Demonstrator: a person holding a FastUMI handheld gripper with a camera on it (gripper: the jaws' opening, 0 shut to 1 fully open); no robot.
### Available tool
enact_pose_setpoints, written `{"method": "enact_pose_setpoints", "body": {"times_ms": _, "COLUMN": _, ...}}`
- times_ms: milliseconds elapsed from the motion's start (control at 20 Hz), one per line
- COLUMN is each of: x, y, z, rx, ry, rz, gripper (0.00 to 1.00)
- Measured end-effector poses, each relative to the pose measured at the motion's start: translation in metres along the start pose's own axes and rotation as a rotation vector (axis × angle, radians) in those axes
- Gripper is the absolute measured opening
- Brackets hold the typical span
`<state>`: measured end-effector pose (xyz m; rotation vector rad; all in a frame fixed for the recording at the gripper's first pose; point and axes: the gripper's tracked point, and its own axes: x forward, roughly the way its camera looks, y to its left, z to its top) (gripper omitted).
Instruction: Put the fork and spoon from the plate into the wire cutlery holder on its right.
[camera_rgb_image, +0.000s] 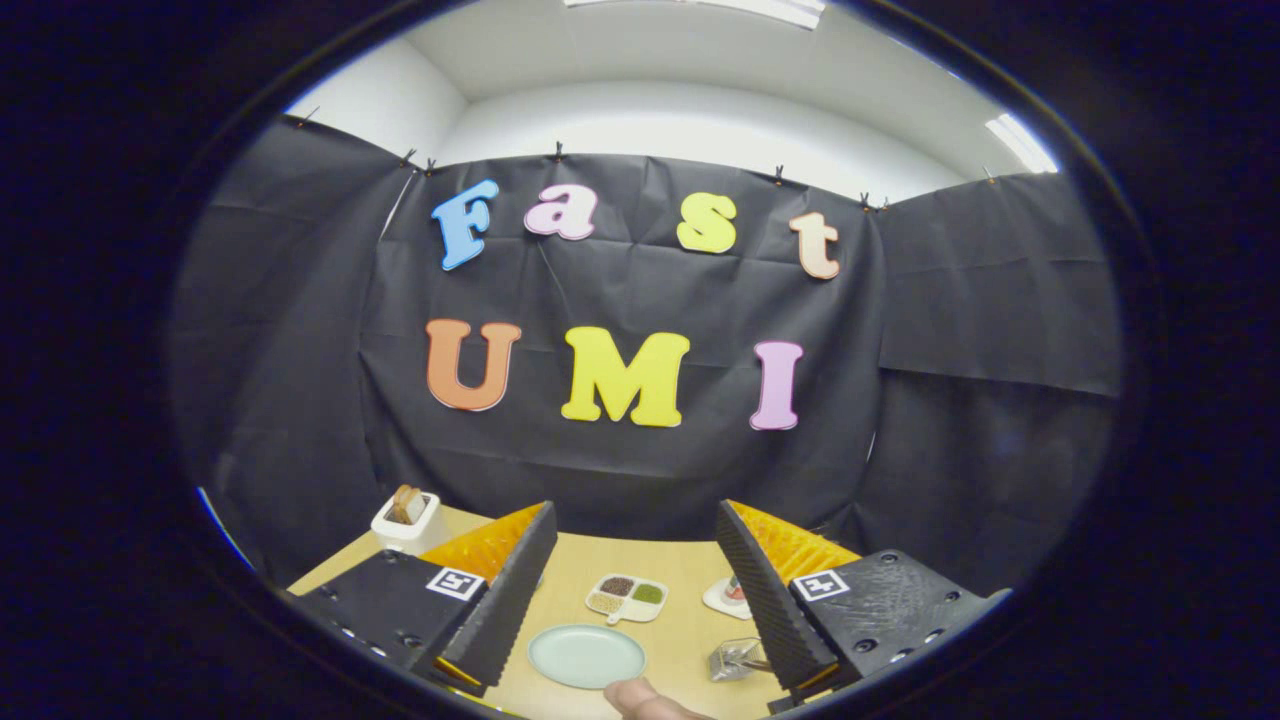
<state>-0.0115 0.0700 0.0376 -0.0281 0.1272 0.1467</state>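
Note:
My gripper (637, 570) is held high above the wooden table, fingers wide apart with nothing between them. Below and between the fingers lies a pale green plate (586, 655); its surface looks bare from here. To the plate's right, next to the right finger, stands the wire cutlery holder (735, 659), with something shiny in it that I cannot make out. A fingertip of a person's hand (640, 698) shows at the near side of the plate.
A white divided dish (627, 598) with dark and green fillings sits beyond the plate. A small white dish (728, 596) lies to its right. A white toaster with bread (408, 520) stands at the far left of the table (620, 560).

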Motion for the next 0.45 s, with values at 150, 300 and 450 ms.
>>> {"method": "enact_pose_setpoints", "body": {"times_ms": 150, "x": 0.008, "y": -0.002, "z": 0.002, "rx": 0.001, "ry": 0.007, "rz": -0.008, "gripper": 0.96}}
{"method": "enact_pose_setpoints", "body": {"times_ms": 300, "x": 0.012, "y": -0.003, "z": 0.001, "rx": 0.0, "ry": 0.01, "rz": -0.007, "gripper": 0.96}}
{"method": "enact_pose_setpoints", "body": {"times_ms": 450, "x": 0.016, "y": -0.005, "z": 0.001, "rx": -0.006, "ry": 0.011, "rz": -0.006, "gripper": 0.96}}
